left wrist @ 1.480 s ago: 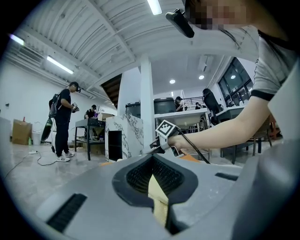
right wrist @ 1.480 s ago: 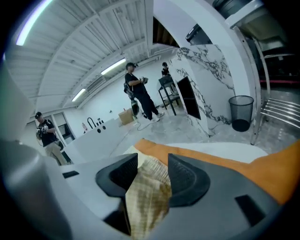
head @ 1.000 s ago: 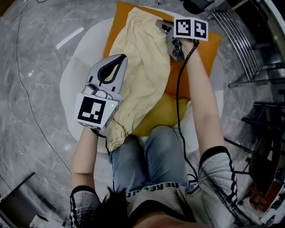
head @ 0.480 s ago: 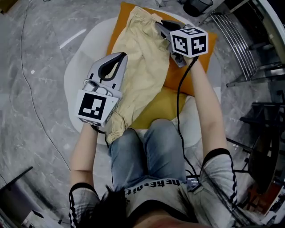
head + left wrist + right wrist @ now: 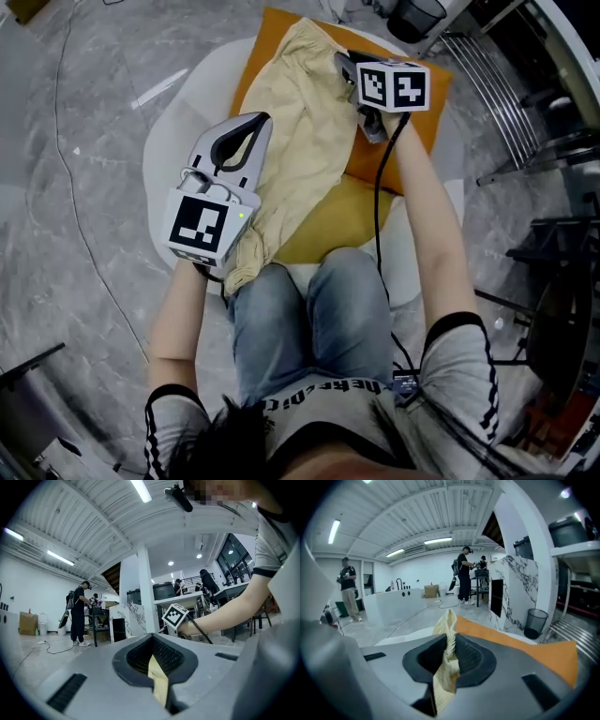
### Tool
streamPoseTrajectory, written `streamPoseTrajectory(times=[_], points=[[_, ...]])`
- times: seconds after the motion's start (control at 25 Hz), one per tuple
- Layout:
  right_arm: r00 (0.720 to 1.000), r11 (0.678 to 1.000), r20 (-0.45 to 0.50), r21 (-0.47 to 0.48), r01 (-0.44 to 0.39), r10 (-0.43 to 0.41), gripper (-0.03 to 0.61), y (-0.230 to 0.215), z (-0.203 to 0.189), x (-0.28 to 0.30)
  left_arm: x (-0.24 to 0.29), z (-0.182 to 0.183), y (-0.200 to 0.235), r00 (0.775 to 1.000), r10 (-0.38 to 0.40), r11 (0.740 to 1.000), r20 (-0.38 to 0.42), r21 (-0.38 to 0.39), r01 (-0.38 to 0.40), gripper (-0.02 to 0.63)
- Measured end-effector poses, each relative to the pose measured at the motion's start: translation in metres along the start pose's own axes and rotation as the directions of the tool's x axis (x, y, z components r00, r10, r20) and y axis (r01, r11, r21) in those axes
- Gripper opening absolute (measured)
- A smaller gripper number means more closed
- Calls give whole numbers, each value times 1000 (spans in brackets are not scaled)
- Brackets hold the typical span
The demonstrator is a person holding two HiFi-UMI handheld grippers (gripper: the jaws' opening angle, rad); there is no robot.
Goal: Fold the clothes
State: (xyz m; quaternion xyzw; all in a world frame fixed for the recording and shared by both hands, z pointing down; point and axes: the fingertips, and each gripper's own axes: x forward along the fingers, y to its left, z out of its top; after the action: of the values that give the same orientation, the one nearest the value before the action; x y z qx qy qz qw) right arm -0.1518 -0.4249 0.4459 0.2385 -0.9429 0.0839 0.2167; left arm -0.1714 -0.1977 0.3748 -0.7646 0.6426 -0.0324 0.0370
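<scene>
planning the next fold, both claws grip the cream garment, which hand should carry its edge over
Left, probably: the left claw is shut on the garment at its side edge, with flat cloth beside it to fold across. The right claw pinches a bunched far corner, better as anchor.

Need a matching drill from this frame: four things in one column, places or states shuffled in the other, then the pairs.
Things:
1. pale yellow fabric garment
2. orange square cushion
3. yellow cushion
4. black cable

Places or states:
A. runs along the person's right forearm
B. pinched in the left hand-held gripper and the right hand-held gripper
C. farthest from the person, under the garment's far end
D. just beyond the person's knees

Pairs: 1-B, 2-C, 3-D, 4-A
</scene>
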Motion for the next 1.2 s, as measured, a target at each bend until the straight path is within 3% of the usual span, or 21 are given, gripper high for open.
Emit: streamPoseTrajectory(times=[0.16,0.28,0.36,0.48,0.56,0.64,0.84,1.04,1.08,1.12,1.2], points=[[1000,983,-4,181,29,-29,62,-28,-9,10,8,-10,1,1000,-8,1000,-23,-4,8,5],[1000,947,31,322,-3,-7,180,-47,-14,9,20,-18,4,999,-21,1000,-35,-13,21,5],[997,892,82,449,-52,17,210,-59,-17,3,27,-23,9,999,-27,999,-34,-28,26,5],[987,768,146,625,-139,61,212,-69,-31,-4,35,-32,16,999,-34,998,-31,-49,33,5],[979,690,185,699,-190,83,212,-72,-42,-7,46,-38,15,998,-44,998,-37,-55,42,5],[970,642,219,730,-234,105,212,-71,-47,-8,57,-44,14,997,-55,997,-48,-58,52,5],[976,652,170,726,-218,137,229,-58,-45,25,66,-54,17,996,-55,996,-66,-80,50,5],[987,607,115,778,-159,111,225,-63,-61,52,63,-57,17,996,-58,995,-68,-81,52,5],[984,604,124,777,-176,127,208,-61,-58,54,62,-57,18,996,-56,995,-67,-82,50,5],[980,606,136,770,-198,147,132,-59,-54,54,61,-57,18,996,-53,995,-68,-83,48,5],[974,638,153,737,-225,166,66,-56,-42,52,60,-56,18,997,-51,995,-65,-85,45,5]])
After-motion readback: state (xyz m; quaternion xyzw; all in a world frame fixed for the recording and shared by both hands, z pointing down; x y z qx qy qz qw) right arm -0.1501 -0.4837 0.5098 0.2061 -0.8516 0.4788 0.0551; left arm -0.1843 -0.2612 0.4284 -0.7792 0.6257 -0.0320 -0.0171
